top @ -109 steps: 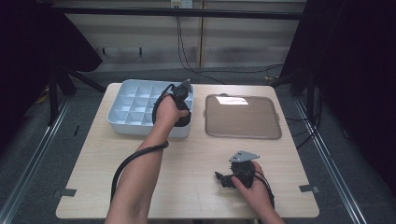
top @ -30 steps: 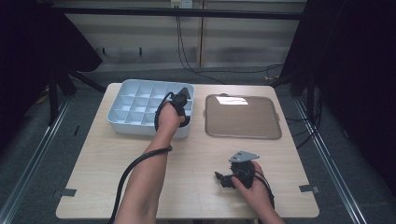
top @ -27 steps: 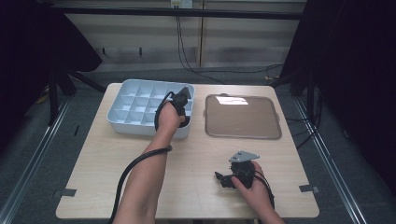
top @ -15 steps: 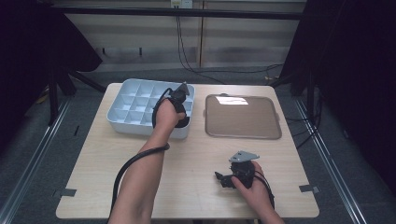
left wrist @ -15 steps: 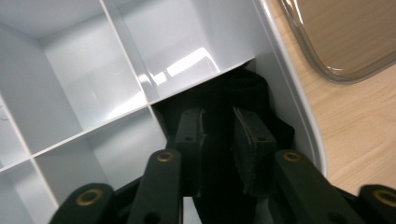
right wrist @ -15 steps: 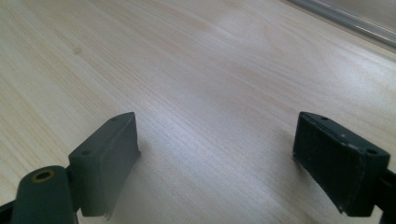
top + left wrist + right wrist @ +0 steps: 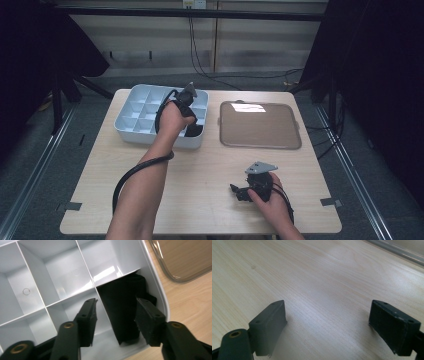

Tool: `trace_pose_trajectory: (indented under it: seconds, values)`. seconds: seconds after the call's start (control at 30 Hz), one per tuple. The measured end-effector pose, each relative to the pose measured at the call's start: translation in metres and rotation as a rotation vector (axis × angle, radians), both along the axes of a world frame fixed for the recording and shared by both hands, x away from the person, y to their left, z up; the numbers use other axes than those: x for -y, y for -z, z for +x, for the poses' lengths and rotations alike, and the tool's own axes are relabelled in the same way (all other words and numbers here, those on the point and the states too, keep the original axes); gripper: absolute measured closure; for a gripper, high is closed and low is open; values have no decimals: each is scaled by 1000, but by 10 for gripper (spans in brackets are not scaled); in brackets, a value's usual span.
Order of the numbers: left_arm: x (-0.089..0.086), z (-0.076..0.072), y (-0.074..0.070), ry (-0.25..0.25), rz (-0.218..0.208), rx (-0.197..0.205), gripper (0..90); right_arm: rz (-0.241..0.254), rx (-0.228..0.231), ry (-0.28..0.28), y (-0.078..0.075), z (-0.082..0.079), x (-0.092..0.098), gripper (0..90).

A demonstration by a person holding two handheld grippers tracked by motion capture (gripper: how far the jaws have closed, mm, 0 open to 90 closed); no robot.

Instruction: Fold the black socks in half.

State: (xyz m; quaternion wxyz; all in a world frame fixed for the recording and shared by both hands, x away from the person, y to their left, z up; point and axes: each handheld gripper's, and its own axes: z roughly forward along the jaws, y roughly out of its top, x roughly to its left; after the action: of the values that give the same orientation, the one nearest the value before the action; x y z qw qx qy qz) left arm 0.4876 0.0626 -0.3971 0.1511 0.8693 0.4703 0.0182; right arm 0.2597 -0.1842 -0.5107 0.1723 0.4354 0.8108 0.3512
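Fingers [image 7: 86, 315] of left gripper [image 7: 115, 312] parted, jaws just been opening, pads off the black cloth [image 7: 125, 312], which sits between and just beyond them in the box's [image 7: 131, 134] corner cell, centre-right of the left gripper view. Long axis running up-frame, away from the tips; left hand nearest. Right gripper [image 7: 328, 325] wide apart over bare table [image 7: 312, 277], lower right of the high view.

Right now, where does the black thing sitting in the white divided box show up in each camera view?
High view: the black thing lies in the near right corner compartment of the white divided box, just right of the person's left hand.
Left gripper view: it sits right of centre, beyond and between the jaws, apart from them.
Right gripper view: not in it.
Shared landmark: the brown tray beside the box.
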Motion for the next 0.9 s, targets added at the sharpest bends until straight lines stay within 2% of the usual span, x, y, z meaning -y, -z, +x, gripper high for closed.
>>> trace_pose_trajectory:
  seconds: [0.13, 0.27, 0.57, 0.9]
  values:
    - [-3, -3, -5, -6, -22, 11, 386, 0, 0, 0, 0, 0, 0, 139]
    - [-6, -6, -11, -8, -24, 5, 334, 0, 0, 0, 0, 0, 0, 139]
    - [-16, -15, -26, -7, -37, 26, 303, 0, -1, 0, 0, 0, 0, 139]
    - [-24, -25, -31, 11, -41, 26, 285, 0, 0, 0, 0, 0, 0, 139]
